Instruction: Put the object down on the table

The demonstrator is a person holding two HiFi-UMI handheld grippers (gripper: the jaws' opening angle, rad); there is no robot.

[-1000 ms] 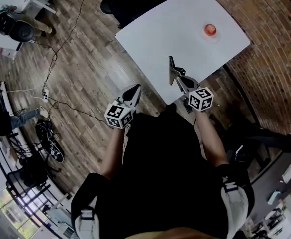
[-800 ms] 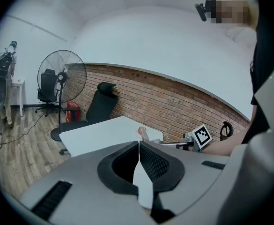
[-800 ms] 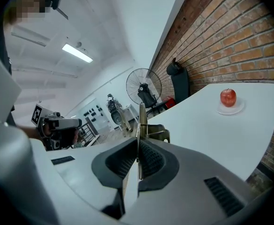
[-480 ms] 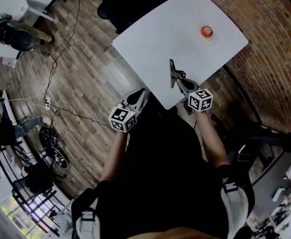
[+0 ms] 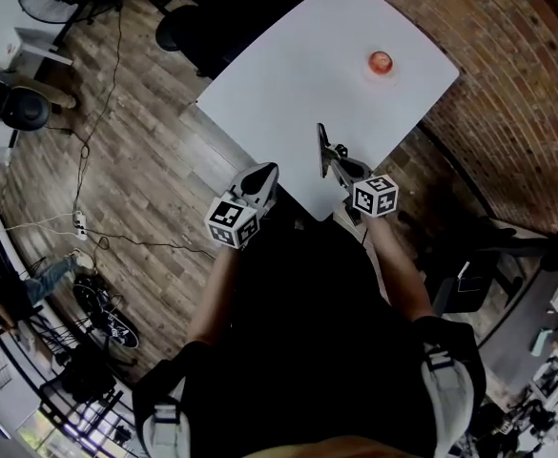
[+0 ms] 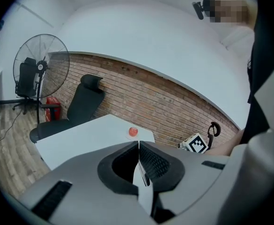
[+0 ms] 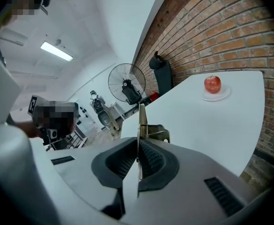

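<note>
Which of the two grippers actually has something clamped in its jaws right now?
The right gripper: its jaws pinch a thin metal piece above the near corner of the table. The left gripper is shut on nothing, at the table's edge.

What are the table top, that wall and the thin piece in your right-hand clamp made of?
The table top: smooth matte white, likely laminate or painted board; no grain shows. The wall: bare red brick with mortar lines. The thin piece: probably metal, greyish, dull sheen, thin sharp edge.

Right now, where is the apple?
Head view: the apple sits on a plate near the far right edge of the white table, by the brick wall.
</note>
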